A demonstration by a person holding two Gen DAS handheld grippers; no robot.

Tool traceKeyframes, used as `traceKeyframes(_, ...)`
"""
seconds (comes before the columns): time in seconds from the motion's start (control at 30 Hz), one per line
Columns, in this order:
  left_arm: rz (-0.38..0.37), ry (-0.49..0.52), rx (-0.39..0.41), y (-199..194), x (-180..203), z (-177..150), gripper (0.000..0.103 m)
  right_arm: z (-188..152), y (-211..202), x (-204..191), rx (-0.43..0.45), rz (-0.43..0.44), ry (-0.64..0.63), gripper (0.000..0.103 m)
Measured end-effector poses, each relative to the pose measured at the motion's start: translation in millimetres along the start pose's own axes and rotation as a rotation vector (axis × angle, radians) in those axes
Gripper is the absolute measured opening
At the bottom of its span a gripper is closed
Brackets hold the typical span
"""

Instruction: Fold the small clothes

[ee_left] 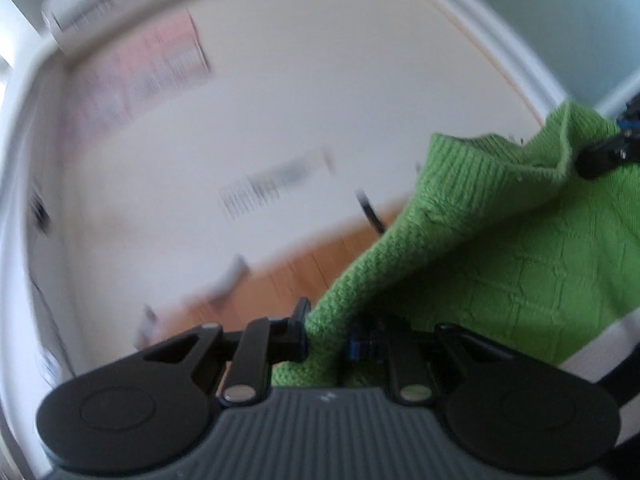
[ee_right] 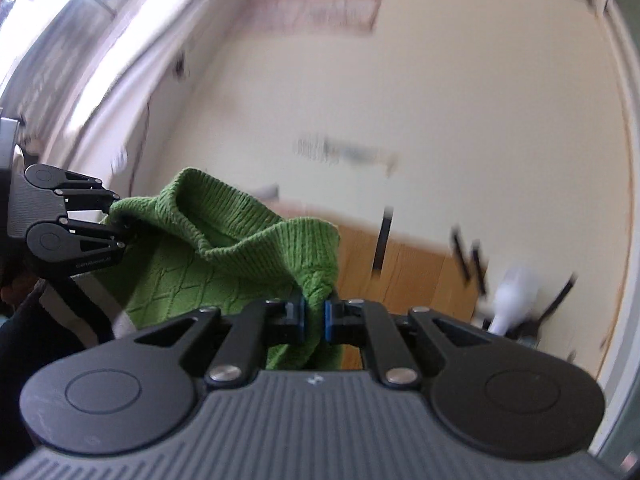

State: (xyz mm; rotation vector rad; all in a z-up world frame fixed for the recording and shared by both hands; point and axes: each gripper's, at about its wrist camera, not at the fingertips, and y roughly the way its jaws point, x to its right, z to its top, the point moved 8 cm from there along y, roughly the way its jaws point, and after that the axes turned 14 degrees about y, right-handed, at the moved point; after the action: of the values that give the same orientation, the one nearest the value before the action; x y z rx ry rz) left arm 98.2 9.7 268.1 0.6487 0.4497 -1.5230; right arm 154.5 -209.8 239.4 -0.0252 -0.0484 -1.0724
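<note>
The wall (ee_right: 460, 92) fills most of both views, pale and blurred, with a pinkish sheet (ee_right: 336, 0) pinned near the top and a strip of wooden floor (ee_right: 408, 264) lower down. I judge both tools point about level, which is why I see wall rather than any worktop.

The green sweater (ee_left: 500, 248) hangs between my two tools in the lower right of the left view and the lower left of the right view. I hold it up in the air by its top edge, I think, so its body drops straight and the knit smooths out before I lay it down to fold. The ribbed collar (ee_right: 208, 216) sags in a loop between the two grips because nothing holds its middle.

My left hand-held gripper (ee_left: 328, 336) is pressed together on one shoulder of the sweater, the fabric bunched between its pads at the bottom centre of its own view. My right hand-held gripper (ee_right: 314, 316) pinches the other shoulder the same way, knit squeezed between the blue pads (ee_right: 329, 320). Two narrow pinches well apart keep the top edge spread wide.
</note>
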Motion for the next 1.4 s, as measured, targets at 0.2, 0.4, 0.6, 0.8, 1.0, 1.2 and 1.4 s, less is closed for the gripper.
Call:
traceKeyframes(0.2,-0.129,0.053,-0.285,133,106,-114,0.022,-126,138,56,-0.261,-0.032,0.146,0.014)
traceKeyframes(0.4,-0.319,-0.001,-0.665,196,211,-263,0.025,-290,210,92,-0.608,-0.205,0.182,0.037)
traceKeyframes(0.6,-0.299,-0.067,-0.595,148,187,-272,0.029,-299,126,70,-0.668,-0.102,0.308,0.04)
traceKeyframes(0.8,-0.303,-0.116,-0.592,99,150,-271,0.045,-333,82,16,-0.75,-0.066,0.269,0.063)
traceKeyframes(1.0,-0.306,-0.092,-0.612,55,140,-281,0.049,-331,46,57,-0.786,-0.14,0.425,0.005)
traceKeyframes(1.2,-0.29,-0.067,-0.641,50,139,-287,0.049,-276,39,161,-0.626,-0.498,0.106,0.005)
traceKeyframes(1.4,-0.283,-0.117,-0.644,77,126,-281,0.052,-301,49,221,-0.691,-0.717,-0.063,0.016)
